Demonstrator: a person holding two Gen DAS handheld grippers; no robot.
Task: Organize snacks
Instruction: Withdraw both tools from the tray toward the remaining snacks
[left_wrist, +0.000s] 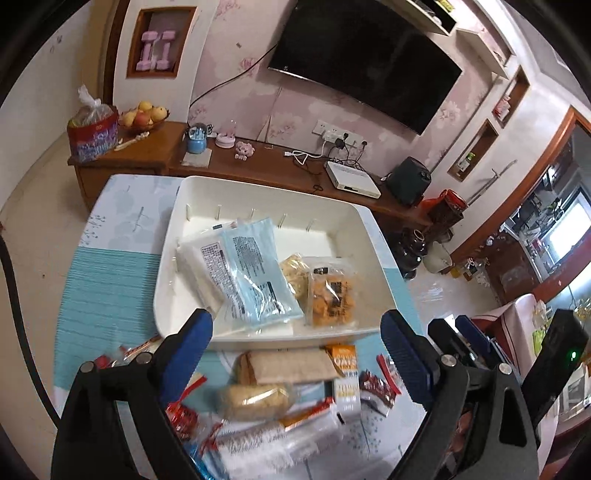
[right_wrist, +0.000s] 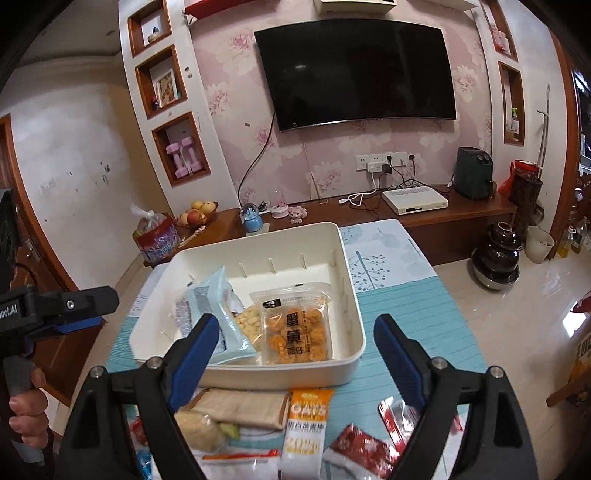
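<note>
We hold both the left tongs (left_wrist: 295, 325) and right tongs (right_wrist: 295, 339) spread wide and empty above the loose snacks (right_wrist: 306, 417) on the tabletop (right_wrist: 424, 332), just short of the white bin (right_wrist: 343, 258) containing four packets (right_wrist: 295, 325).

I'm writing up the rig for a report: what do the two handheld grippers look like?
Both match. The left gripper and right gripper have black angular plastic arms with silver round bolts and blue ribbed finger pads. The left gripper's body shows white lettering and a grey handle; a black cable hangs beside it.
</note>
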